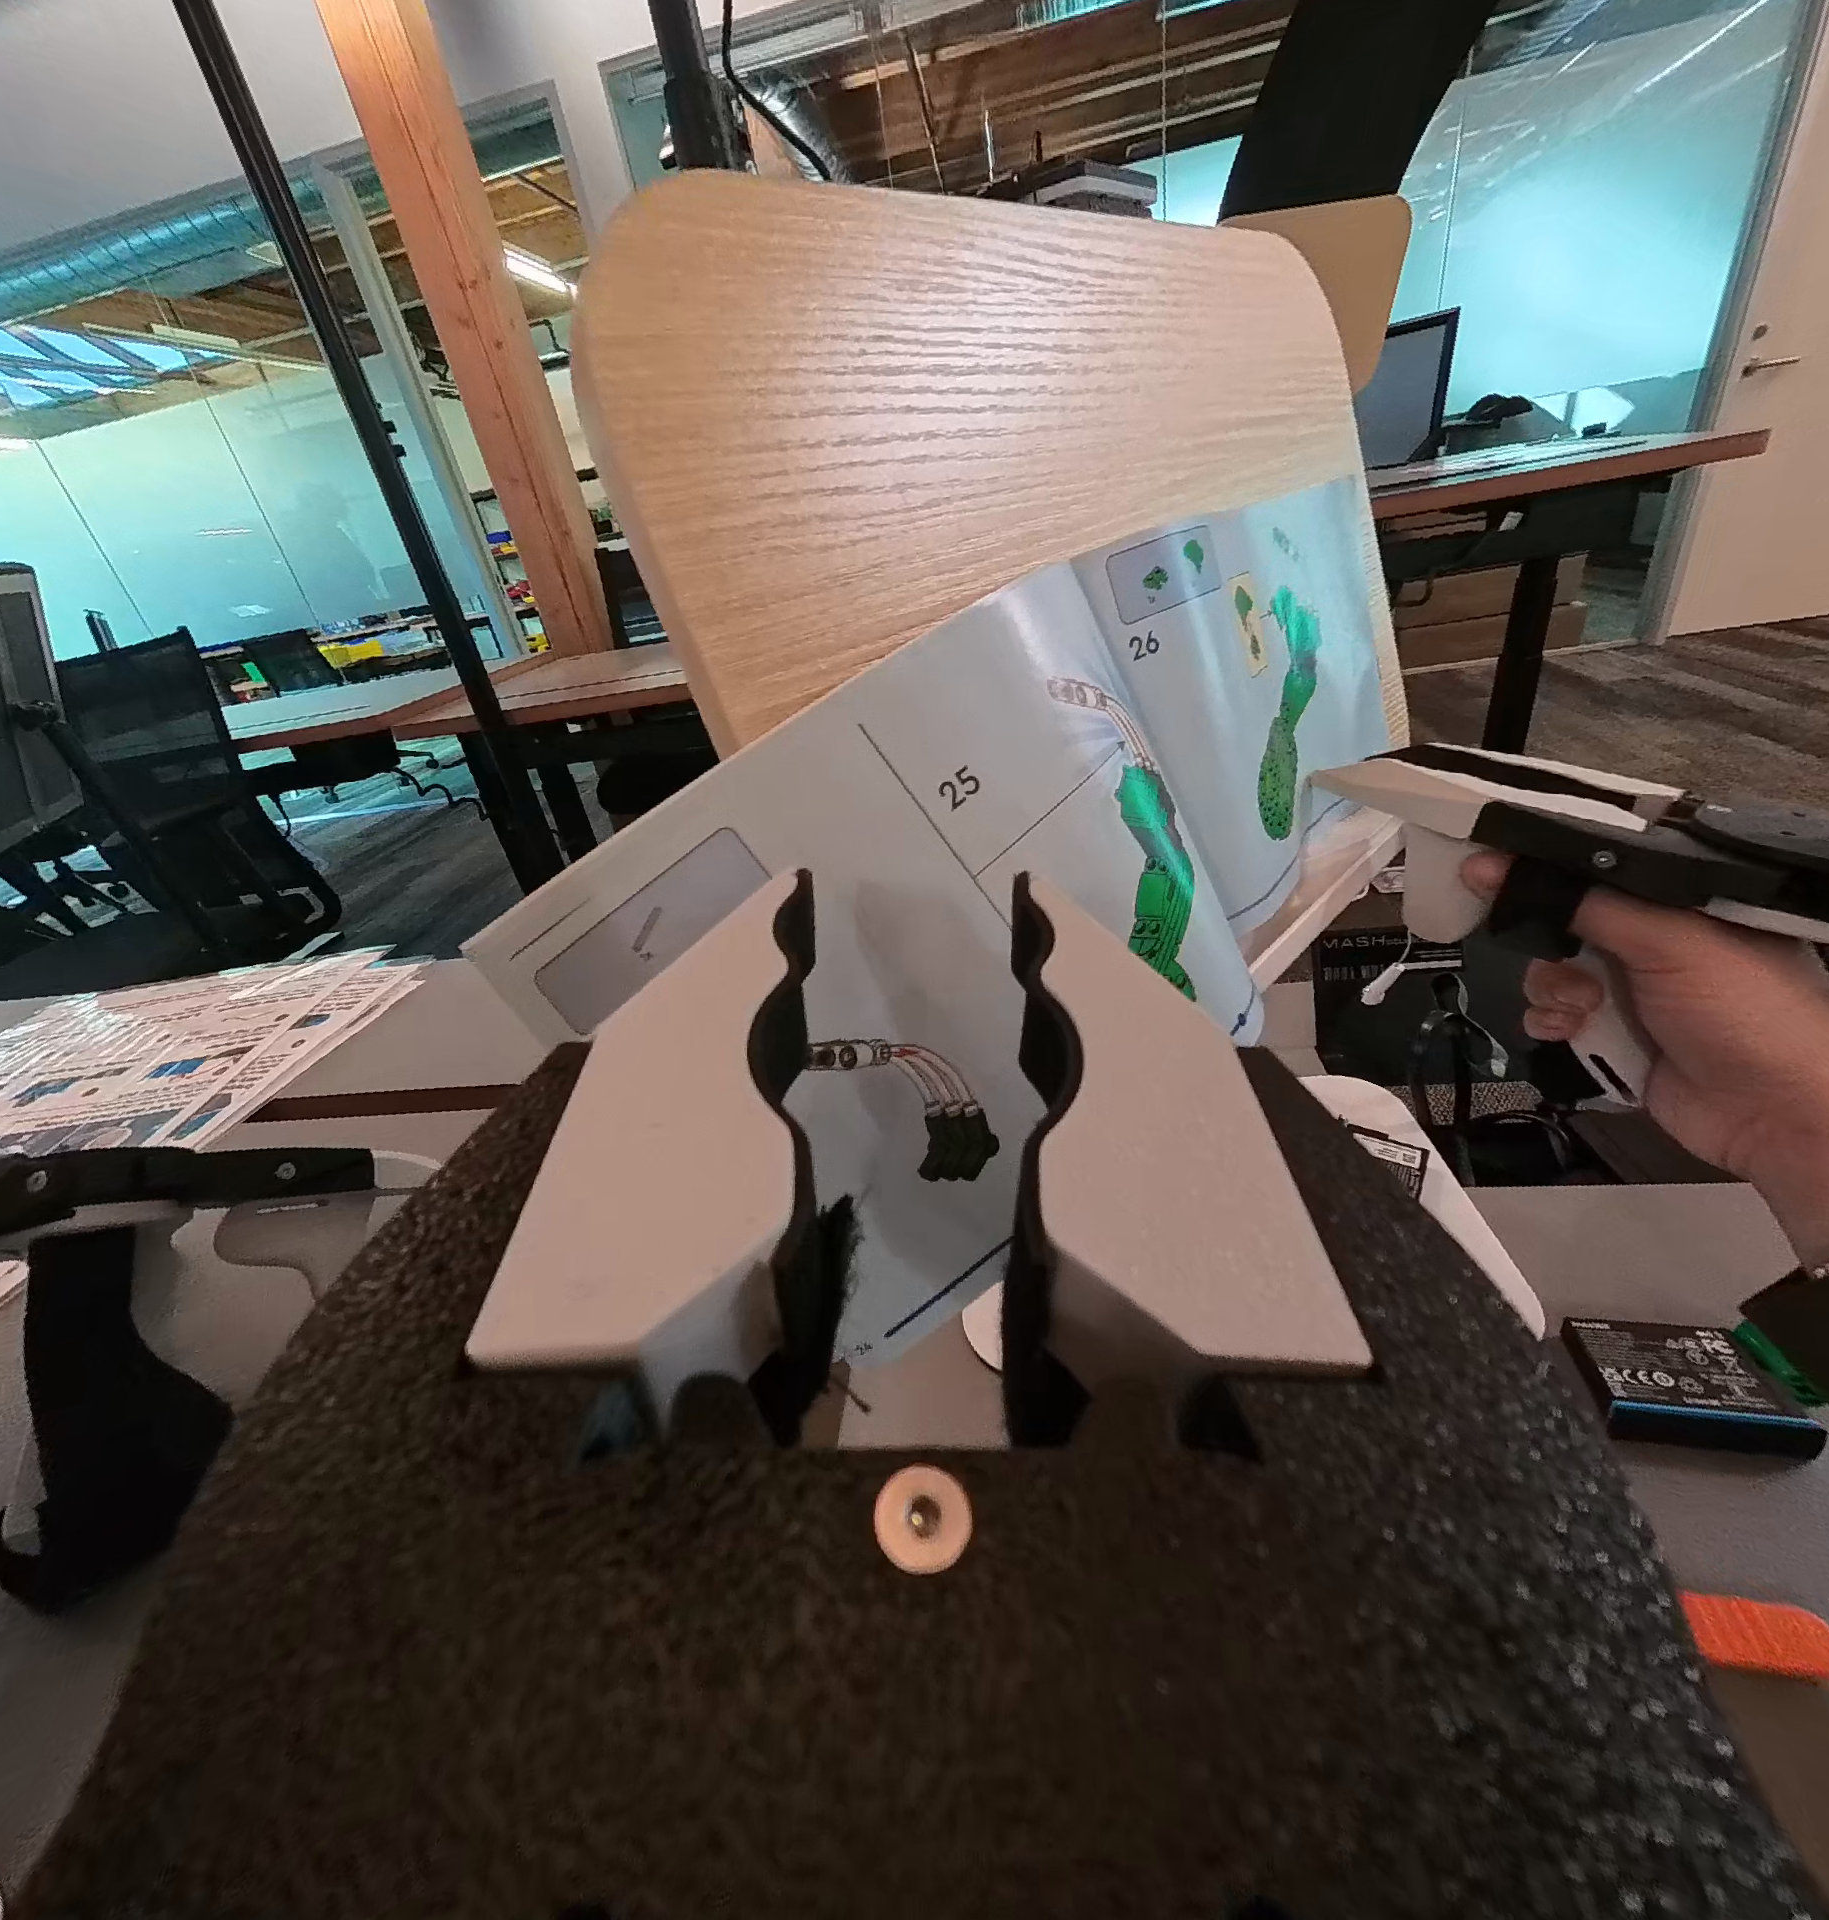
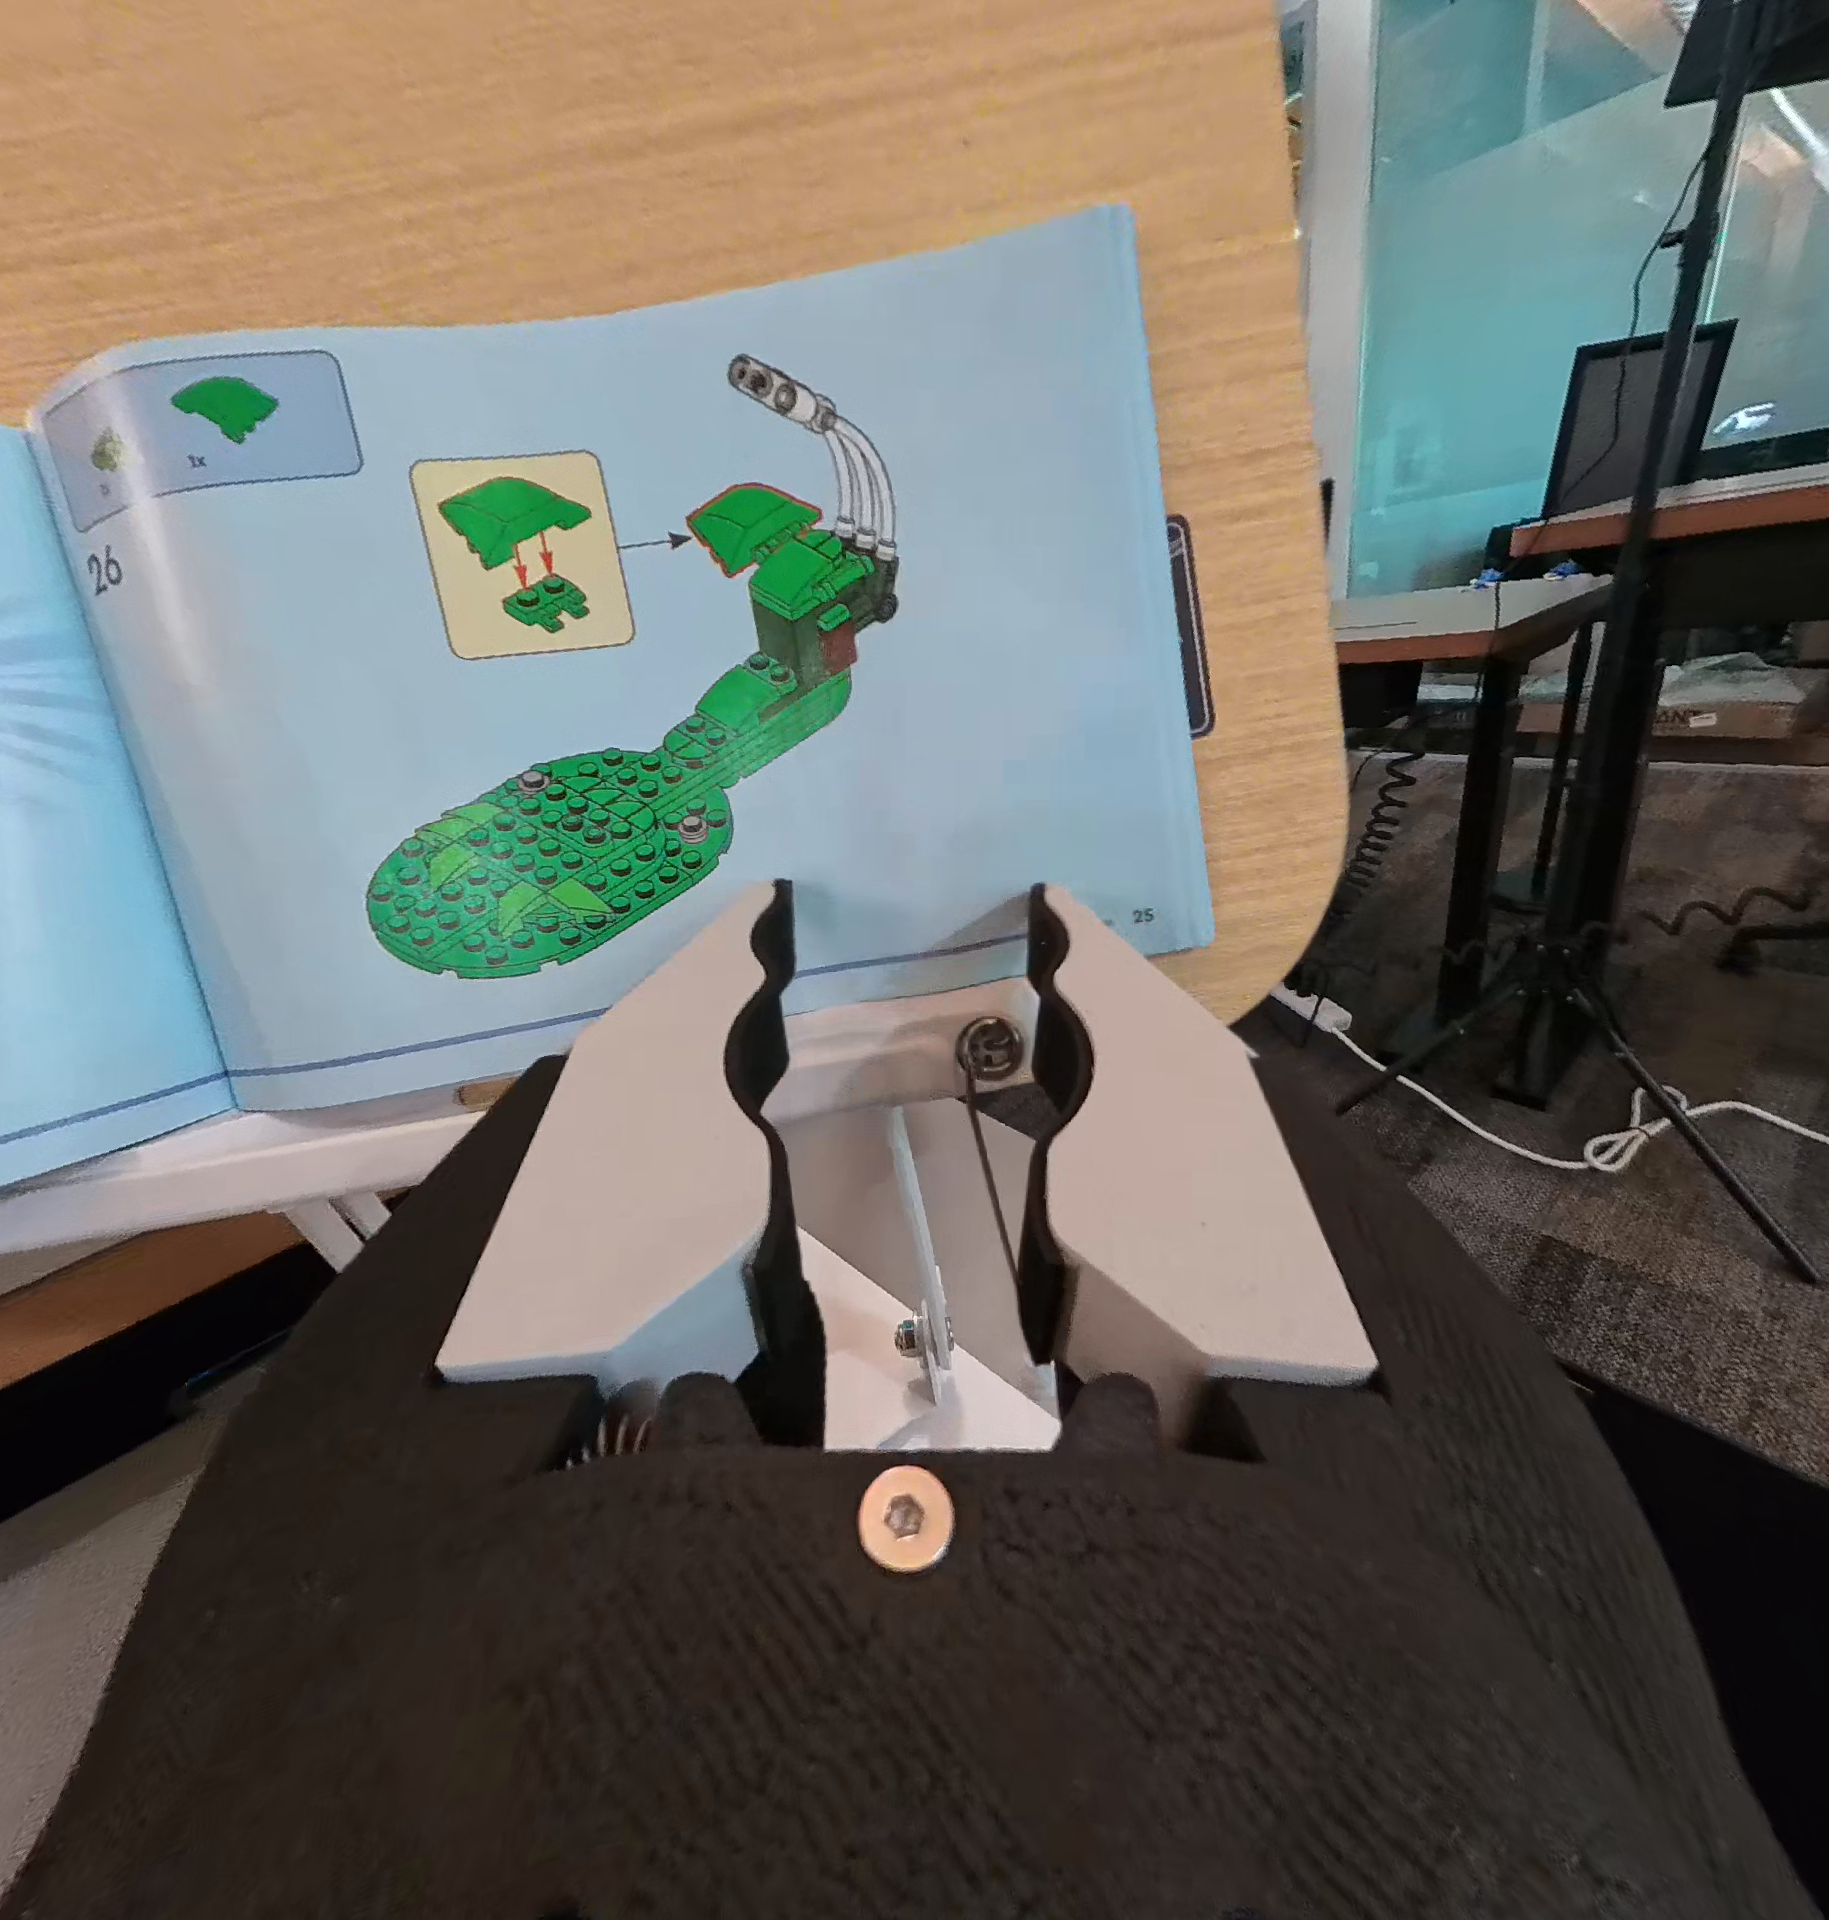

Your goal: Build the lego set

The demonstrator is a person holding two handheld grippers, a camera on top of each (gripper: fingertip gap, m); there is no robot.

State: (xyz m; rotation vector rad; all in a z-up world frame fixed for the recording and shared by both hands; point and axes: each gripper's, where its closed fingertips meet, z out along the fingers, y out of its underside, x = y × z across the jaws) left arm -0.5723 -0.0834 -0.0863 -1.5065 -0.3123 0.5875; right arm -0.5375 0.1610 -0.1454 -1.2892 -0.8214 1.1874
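Observation:
The open instruction booklet (image 1: 889,821) with light-blue pages leans on a white stand against a wooden board (image 1: 941,436). Its pages picture a green brick build. My left gripper (image 1: 912,883) is open and empty, held in front of the left page. My right gripper (image 2: 910,890) is open and empty, its tips close to the bottom edge of the booklet's right page (image 2: 681,644). In the left wrist view the right gripper (image 1: 1336,779), held by a hand (image 1: 1699,1039), points at the right page. No loose bricks show clearly.
A spare gripper (image 1: 110,1195) lies on the table at the left, near printed sheets (image 1: 162,1039). A black battery (image 1: 1689,1382), a small green piece (image 1: 1772,1361) and an orange tab (image 1: 1762,1642) are at the right. A tripod (image 2: 1616,935) and cables stand on the floor. My hands' fingertips stand some 25 cm from each other. From either gripper's tips it is about 30 cm to the orange tab (image 1: 1762,1642).

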